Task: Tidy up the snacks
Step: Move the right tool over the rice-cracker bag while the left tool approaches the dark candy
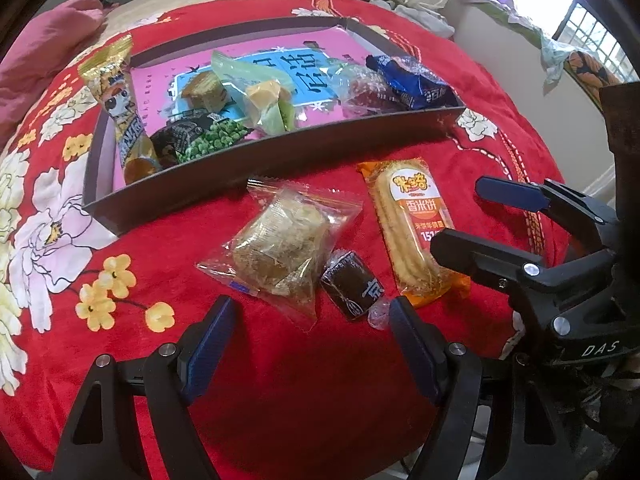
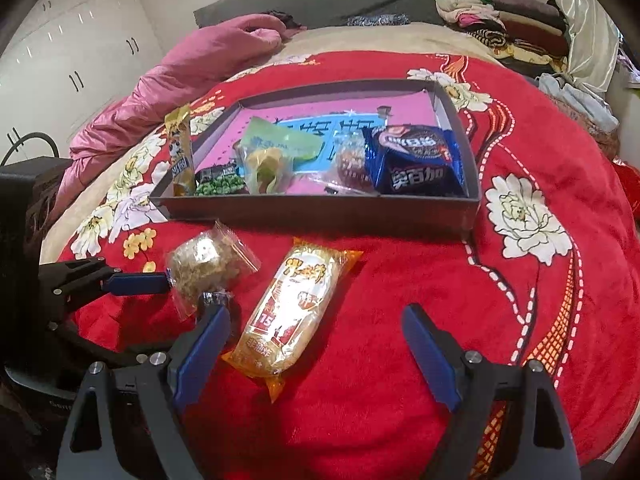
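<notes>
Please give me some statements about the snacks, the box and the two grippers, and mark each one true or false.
1. The orange rice cracker pack lies inside the box. False: it lies on the red blanket, in front of the box.
2. The blue packet is in the box. True.
3. The left gripper is shut on the dark candy. False: it is open and holds nothing.
4. The right gripper is open. True.
5. Three snacks lie outside the box. True: the cracker pack, the candy and the clear pastry bag.
</notes>
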Demonstrator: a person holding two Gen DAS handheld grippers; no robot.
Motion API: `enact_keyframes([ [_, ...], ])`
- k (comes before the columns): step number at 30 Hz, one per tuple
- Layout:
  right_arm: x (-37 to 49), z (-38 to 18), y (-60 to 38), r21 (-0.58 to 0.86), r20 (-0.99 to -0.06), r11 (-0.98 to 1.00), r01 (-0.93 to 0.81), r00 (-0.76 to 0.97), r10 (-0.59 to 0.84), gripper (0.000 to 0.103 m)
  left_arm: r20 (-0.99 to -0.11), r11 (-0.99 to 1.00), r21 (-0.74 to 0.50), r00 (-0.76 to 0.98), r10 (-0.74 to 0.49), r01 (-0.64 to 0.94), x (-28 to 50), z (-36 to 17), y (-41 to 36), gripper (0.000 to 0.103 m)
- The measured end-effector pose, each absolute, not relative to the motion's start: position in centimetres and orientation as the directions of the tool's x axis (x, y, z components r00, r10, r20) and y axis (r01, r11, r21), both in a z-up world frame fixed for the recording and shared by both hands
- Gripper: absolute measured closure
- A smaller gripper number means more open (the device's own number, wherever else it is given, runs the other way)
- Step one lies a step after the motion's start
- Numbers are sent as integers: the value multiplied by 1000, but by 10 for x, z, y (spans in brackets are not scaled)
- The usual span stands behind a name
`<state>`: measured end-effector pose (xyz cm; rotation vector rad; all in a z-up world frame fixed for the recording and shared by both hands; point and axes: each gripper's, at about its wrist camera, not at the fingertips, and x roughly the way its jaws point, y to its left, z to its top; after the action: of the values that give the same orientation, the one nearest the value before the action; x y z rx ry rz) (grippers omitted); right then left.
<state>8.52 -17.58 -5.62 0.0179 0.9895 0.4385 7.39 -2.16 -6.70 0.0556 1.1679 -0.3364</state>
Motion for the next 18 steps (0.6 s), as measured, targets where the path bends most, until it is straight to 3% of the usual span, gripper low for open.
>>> enact_keyframes([
  [14, 97, -71, -160, 194, -826, 911, -363, 440, 351, 16, -909, 950, -101, 360, -209, 296, 81, -75, -24, 23],
  [18, 102, -75, -157, 168, -834, 915, -367, 442, 330, 25, -907, 949, -100, 364, -210, 298, 82, -76, -24, 22],
])
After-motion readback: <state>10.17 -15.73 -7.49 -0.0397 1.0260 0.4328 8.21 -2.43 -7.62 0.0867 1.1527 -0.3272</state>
